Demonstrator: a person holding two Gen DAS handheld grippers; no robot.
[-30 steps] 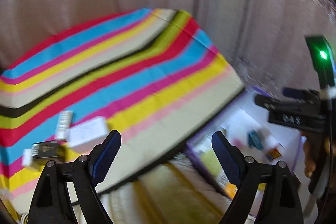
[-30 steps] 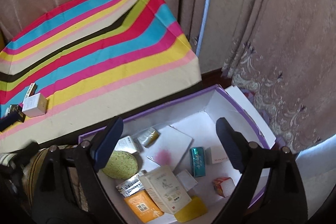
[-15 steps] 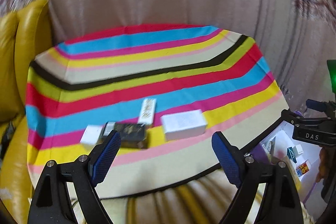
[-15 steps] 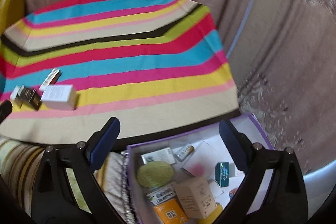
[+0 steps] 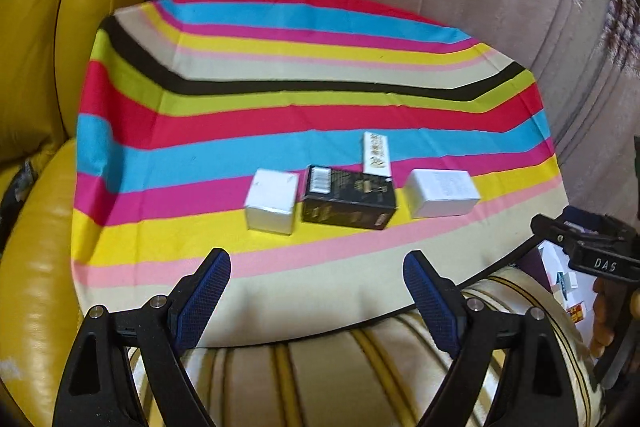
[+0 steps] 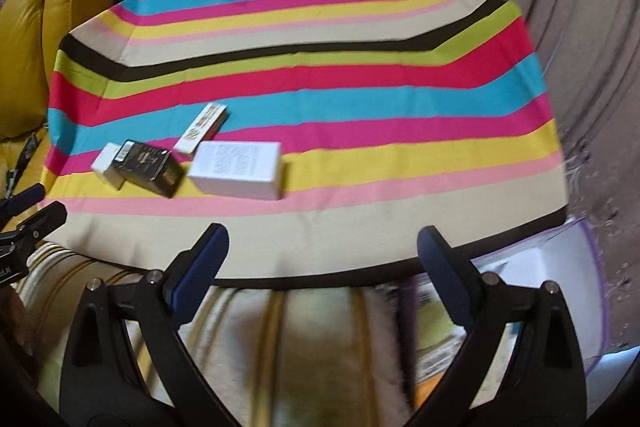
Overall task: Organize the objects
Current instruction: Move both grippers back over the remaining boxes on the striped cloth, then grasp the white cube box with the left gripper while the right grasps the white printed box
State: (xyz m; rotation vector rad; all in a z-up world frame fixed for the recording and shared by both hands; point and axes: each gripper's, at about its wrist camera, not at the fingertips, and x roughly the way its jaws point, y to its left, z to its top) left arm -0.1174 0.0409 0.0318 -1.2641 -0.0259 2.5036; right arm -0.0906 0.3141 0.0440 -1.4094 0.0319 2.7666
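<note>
Left wrist view: a second ago this camera looked across the far corner of the striped cloth toward the purple-edged bin at the right; it has since swung left, and the four boxes now sit straight ahead of the left gripper (image 5: 316,297). Its jaws stand wide apart with nothing between them. That suggests the last drop is done and the next pick is being lined up. On the striped tablecloth (image 5: 280,99) — smooth woven fabric, creased in places — lie a small white cube box (image 5: 272,201), a glossy black carton (image 5: 348,201) with gold print touching it, a slim white carton (image 5: 376,155) with gold lettering just behind, and a larger white box (image 5: 442,193) slightly apart on the right. All are crisp-edged cardboard. A yellow leather sofa (image 5: 48,27) rises at left

Right wrist view: this camera earlier looked down into the bin full of packets; it has turned toward the table, so the storage bin (image 6: 568,251) — white inside, purple rim — now shows only at lower right. The right gripper (image 6: 322,257) is empty, jaws spread wide. The four boxes lie to the left of its line, the larger white one nearest — probably its next target
</note>
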